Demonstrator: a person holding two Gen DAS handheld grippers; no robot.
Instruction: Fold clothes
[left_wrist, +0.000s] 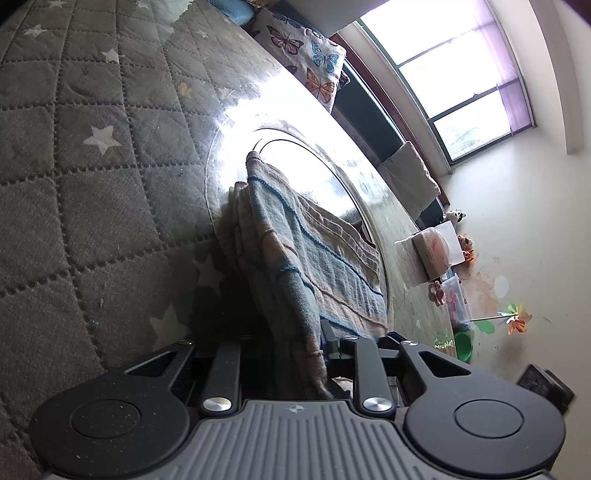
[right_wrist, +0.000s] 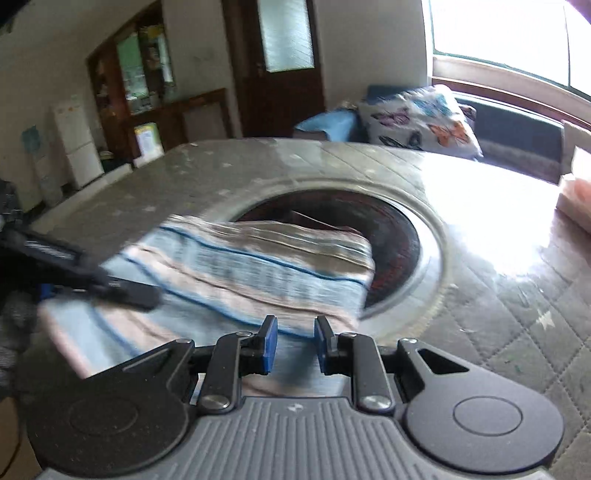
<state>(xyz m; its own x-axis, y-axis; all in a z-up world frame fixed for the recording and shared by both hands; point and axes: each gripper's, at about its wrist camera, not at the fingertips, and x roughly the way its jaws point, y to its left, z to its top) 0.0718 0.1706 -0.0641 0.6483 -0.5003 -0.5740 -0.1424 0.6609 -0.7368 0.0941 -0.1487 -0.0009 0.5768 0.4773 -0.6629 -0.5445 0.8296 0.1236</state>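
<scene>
A folded striped cloth (left_wrist: 310, 254), blue and beige, lies on the quilted grey table cover, partly over a round glass turntable (left_wrist: 229, 155). My left gripper (left_wrist: 316, 354) is shut on the cloth's near edge; the layers run between its fingers. In the right wrist view the same cloth (right_wrist: 258, 266) lies ahead, and the left gripper (right_wrist: 122, 291) shows as a dark arm on the cloth's left end. My right gripper (right_wrist: 294, 339) is open and empty, its blue pads (right_wrist: 271, 343) just short of the cloth's near edge.
The star-patterned quilted cover (left_wrist: 92, 184) spans the table. A butterfly cushion (right_wrist: 421, 122) lies at the far edge by the window. A tissue box (left_wrist: 436, 251), small toys and a green cup (left_wrist: 463, 345) stand along one side. The turntable's dark centre (right_wrist: 388, 236) lies behind the cloth.
</scene>
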